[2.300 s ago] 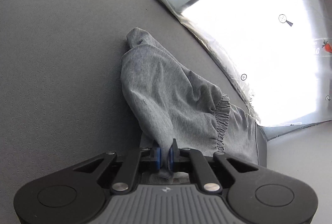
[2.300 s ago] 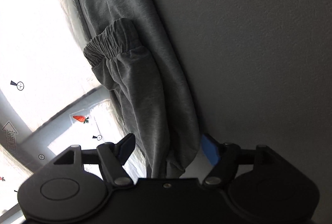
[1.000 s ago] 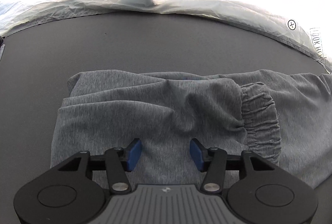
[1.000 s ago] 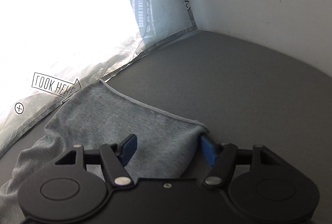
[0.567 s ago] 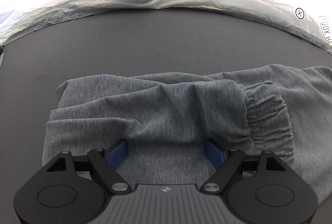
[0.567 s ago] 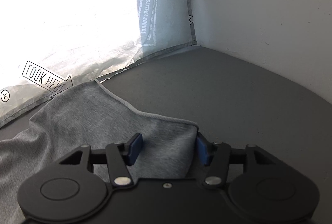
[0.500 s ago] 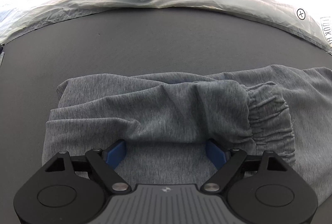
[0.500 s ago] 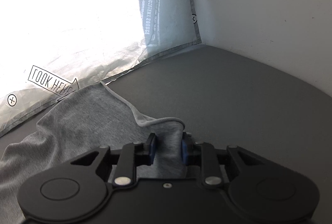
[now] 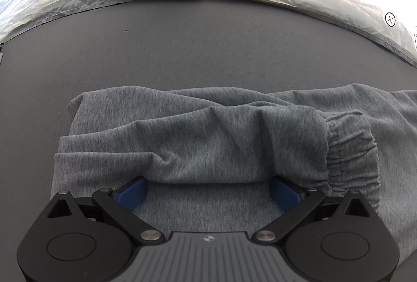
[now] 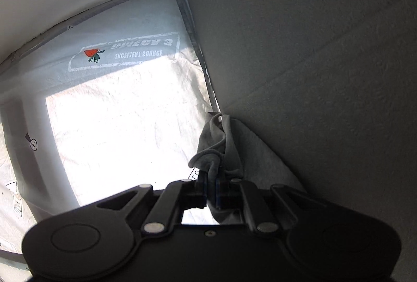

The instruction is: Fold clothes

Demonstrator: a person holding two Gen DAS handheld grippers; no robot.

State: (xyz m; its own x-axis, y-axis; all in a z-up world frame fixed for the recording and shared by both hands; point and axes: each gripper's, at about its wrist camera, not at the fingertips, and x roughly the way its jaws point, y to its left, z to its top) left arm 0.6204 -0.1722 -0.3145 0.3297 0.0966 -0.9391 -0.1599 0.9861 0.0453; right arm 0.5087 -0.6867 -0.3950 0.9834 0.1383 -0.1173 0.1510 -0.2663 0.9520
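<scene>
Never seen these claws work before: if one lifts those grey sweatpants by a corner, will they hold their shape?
Probably not. The grey sweatpants lie creased and sagging, so likely floppy. The corner pinched in the right claw already bunches and droops. The elastic cuff looks thicker, perhaps slightly firmer.

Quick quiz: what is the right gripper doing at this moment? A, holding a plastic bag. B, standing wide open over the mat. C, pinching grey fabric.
C: the right gripper has its pads closed on a bunched fold of the grey sweatpants.
</scene>
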